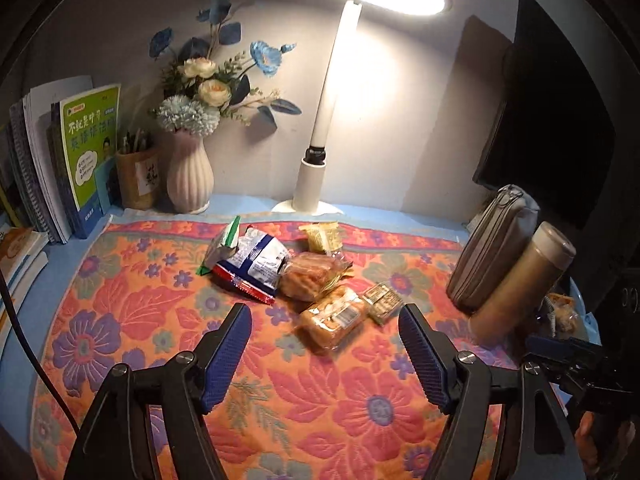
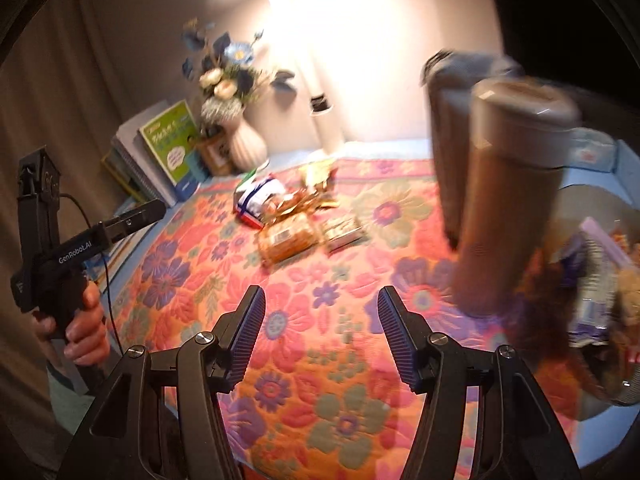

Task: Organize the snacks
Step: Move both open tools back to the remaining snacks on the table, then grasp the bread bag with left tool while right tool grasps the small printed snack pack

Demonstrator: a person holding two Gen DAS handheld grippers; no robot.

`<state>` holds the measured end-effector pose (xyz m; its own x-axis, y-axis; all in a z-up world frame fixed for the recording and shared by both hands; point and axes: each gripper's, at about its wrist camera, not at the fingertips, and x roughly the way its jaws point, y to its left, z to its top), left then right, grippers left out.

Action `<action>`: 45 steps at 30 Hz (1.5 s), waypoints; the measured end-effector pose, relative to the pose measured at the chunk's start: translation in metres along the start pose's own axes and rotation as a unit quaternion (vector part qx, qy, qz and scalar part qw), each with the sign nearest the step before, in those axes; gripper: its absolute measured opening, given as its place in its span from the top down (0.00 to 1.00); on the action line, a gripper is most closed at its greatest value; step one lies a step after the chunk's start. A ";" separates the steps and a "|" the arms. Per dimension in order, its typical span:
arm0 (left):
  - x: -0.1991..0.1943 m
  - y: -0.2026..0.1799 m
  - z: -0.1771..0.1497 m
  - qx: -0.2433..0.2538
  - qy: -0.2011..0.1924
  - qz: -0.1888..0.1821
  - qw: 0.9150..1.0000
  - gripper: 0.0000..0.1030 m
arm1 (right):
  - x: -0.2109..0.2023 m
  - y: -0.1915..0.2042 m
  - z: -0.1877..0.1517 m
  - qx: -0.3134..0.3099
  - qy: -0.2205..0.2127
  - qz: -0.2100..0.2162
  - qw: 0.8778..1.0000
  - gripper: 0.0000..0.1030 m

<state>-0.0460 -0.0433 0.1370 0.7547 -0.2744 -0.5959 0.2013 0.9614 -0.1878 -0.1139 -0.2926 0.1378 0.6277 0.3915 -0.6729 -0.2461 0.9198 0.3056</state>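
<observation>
Evidently both tools are free to reach: the left tool (image 1: 324, 354) and right tool (image 2: 322, 338) gape empty over the bench (image 1: 132, 300), with the snacks (image 1: 280, 268) piled at twelve o'clock.

A home study desk: a lit desk lamp (image 1: 320, 128) at twelve o'clock, books (image 1: 60, 168) and a flower vase (image 1: 188, 176) at ten o'clock, a flowery cloth (image 1: 300, 400) underneath.
</observation>
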 end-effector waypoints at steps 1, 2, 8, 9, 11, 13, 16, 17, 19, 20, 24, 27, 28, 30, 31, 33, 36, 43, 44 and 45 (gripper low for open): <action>0.008 0.003 -0.001 0.002 0.008 -0.004 1.000 0.27 | 0.011 0.000 0.002 0.003 0.009 0.003 1.000 0.43; 0.018 0.006 -0.002 0.007 0.020 -0.011 1.000 0.26 | 0.025 0.001 0.005 0.008 0.021 0.005 1.000 0.43; 0.085 -0.003 -0.007 0.069 0.094 -0.031 0.993 0.25 | 0.093 -0.006 0.021 0.015 0.073 -0.022 0.997 0.43; 0.094 -0.004 -0.007 0.078 0.099 -0.033 0.991 0.24 | 0.104 -0.007 0.025 0.010 0.076 -0.036 0.996 0.43; 0.115 -0.005 -0.005 0.087 0.112 -0.037 0.989 0.24 | 0.120 -0.010 0.031 -0.002 0.078 -0.062 0.995 0.43; 0.133 -0.007 -0.004 0.096 0.119 -0.036 0.987 0.24 | 0.134 -0.012 0.036 -0.013 0.080 -0.080 0.993 0.43; 0.150 -0.007 -0.003 0.101 0.119 -0.036 0.987 0.24 | 0.148 -0.018 0.041 -0.019 0.083 -0.073 0.994 0.43; 0.154 -0.007 -0.003 0.102 0.119 -0.035 0.987 0.24 | 0.153 -0.018 0.043 -0.022 0.086 -0.075 0.993 0.43; 0.161 -0.006 -0.004 0.101 0.115 -0.035 0.988 0.24 | 0.161 -0.021 0.045 -0.029 0.091 -0.078 0.992 0.43; 0.163 -0.006 -0.005 0.100 0.114 -0.038 0.988 0.24 | 0.166 -0.021 0.046 -0.031 0.093 -0.081 0.992 0.43; 0.168 -0.005 -0.008 0.099 0.117 -0.044 0.987 0.24 | 0.177 -0.022 0.048 -0.048 0.091 -0.085 0.991 0.43; 0.170 -0.006 -0.009 0.102 0.117 -0.044 0.987 0.24 | 0.181 -0.020 0.050 -0.064 0.084 -0.088 0.991 0.43; 0.171 -0.007 -0.010 0.103 0.119 -0.045 0.987 0.24 | 0.183 -0.019 0.051 -0.066 0.082 -0.088 0.990 0.43; 0.175 -0.009 -0.011 0.107 0.126 -0.043 0.985 0.24 | 0.186 -0.020 0.052 -0.067 0.083 -0.084 0.991 0.43; 0.176 -0.009 -0.012 0.109 0.129 -0.044 0.985 0.25 | 0.186 -0.020 0.053 -0.067 0.082 -0.083 0.991 0.43; 0.178 -0.010 -0.014 0.110 0.131 -0.045 0.984 0.40 | 0.187 -0.022 0.053 -0.064 0.080 -0.078 0.992 0.43; 0.177 -0.011 -0.015 0.112 0.130 -0.051 0.984 0.47 | 0.186 -0.024 0.054 -0.059 0.078 -0.072 0.993 0.42; 0.145 0.002 -0.021 0.085 0.108 -0.087 0.987 0.50 | 0.169 -0.030 0.043 -0.044 0.072 -0.087 0.993 0.51; 0.140 0.003 -0.022 0.083 0.100 -0.086 0.988 0.50 | 0.167 -0.032 0.043 -0.035 0.071 -0.097 0.992 0.53; 0.137 0.004 -0.022 0.081 0.095 -0.086 0.989 0.50 | 0.165 -0.034 0.044 -0.021 0.070 -0.099 0.992 0.53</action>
<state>0.0449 -0.0773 0.0373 0.5736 -0.4179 -0.7045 0.4243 0.8873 -0.1808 0.0302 -0.2600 0.0456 0.5583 0.1994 -0.8053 -0.1608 0.9783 0.1307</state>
